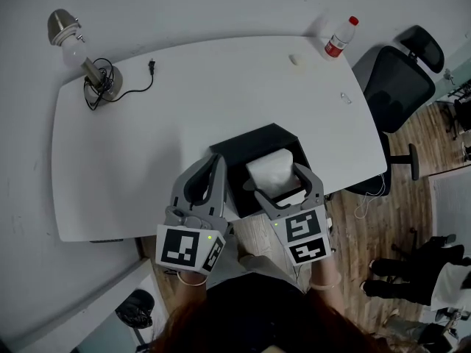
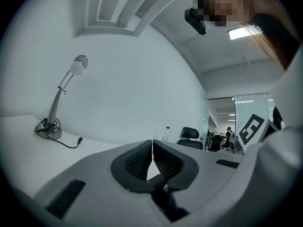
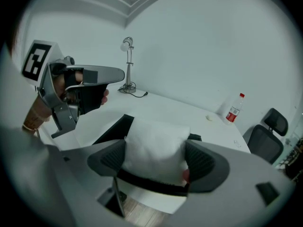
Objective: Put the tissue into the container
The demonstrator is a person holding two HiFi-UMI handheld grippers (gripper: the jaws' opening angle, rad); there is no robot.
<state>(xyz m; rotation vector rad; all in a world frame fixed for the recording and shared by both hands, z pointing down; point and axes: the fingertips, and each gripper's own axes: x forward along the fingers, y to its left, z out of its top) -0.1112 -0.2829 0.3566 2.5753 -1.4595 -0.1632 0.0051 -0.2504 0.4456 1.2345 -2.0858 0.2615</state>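
A white pack of tissue (image 1: 274, 172) (image 3: 155, 149) is clamped between the jaws of my right gripper (image 1: 277, 179) (image 3: 156, 157), which is shut on it. It hangs over the open black container (image 1: 239, 154) (image 3: 113, 129) at the table's near edge. My left gripper (image 1: 218, 165) (image 2: 152, 162) is held up just left of the container, its two dark pads pressed together with nothing between them. In the right gripper view the left gripper (image 3: 80, 86) shows at the left, raised above the table.
On the white table (image 1: 132, 145) a desk lamp (image 1: 81, 54) with a black cord stands at the far left. A red-capped bottle (image 1: 340, 37) and a small white object (image 1: 295, 59) lie at the far right. A black office chair (image 1: 401, 87) stands to the right.
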